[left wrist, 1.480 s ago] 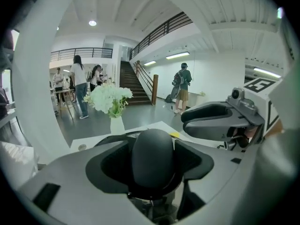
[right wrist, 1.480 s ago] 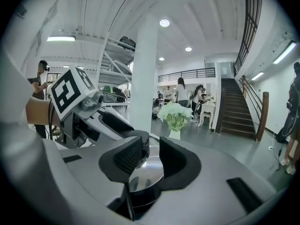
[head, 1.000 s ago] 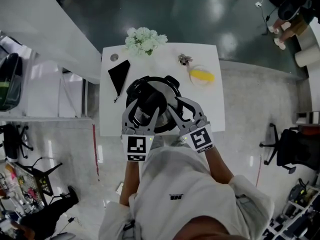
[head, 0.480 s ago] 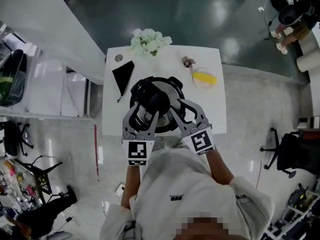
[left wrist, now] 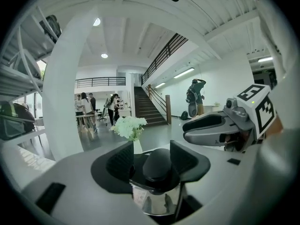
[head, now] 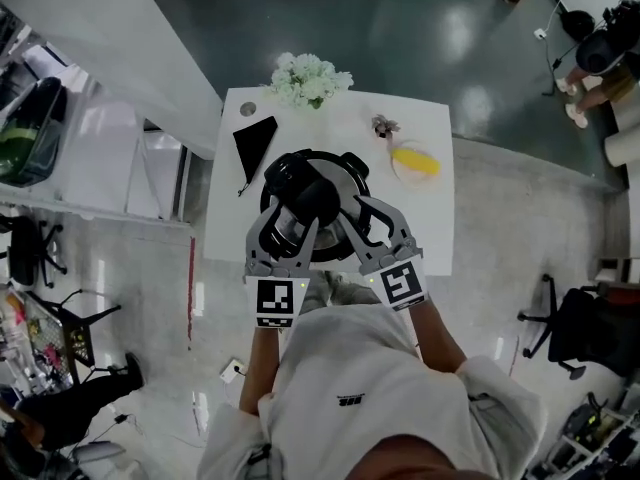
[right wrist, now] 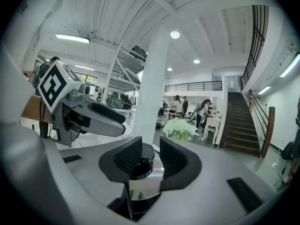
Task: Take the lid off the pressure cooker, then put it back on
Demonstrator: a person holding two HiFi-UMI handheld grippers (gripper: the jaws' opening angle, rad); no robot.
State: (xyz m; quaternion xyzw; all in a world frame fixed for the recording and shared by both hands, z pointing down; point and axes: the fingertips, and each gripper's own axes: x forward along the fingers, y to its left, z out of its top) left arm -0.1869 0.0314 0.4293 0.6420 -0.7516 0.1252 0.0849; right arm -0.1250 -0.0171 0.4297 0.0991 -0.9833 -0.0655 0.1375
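Observation:
The steel pressure cooker [head: 335, 178] stands mid-table with its lid on and a black handle [head: 308, 196] on top. My left gripper [head: 290, 216] reaches over the lid from the near side. Its jaws are closing around the black knob [left wrist: 158, 165], which sits between the pads with a thin gap still showing at the left pad [left wrist: 123, 161]. My right gripper [head: 352, 218] reaches in beside it. Its jaws stand a narrow way apart over the lid [right wrist: 149, 182], with a round black part [right wrist: 144, 154] just at its left pad and nothing pinched.
On the white table [head: 425, 238] a vase of white flowers [head: 310, 78] stands at the far edge. A black triangular cloth [head: 255, 143] lies at the far left, and a yellow item on a plate [head: 415, 161] at the far right. White shelving [head: 150, 168] borders the table's left.
The left gripper's fingers have drawn closer together around the lid's black knob. Both hands have stayed over the cooker, and the lid has not moved.

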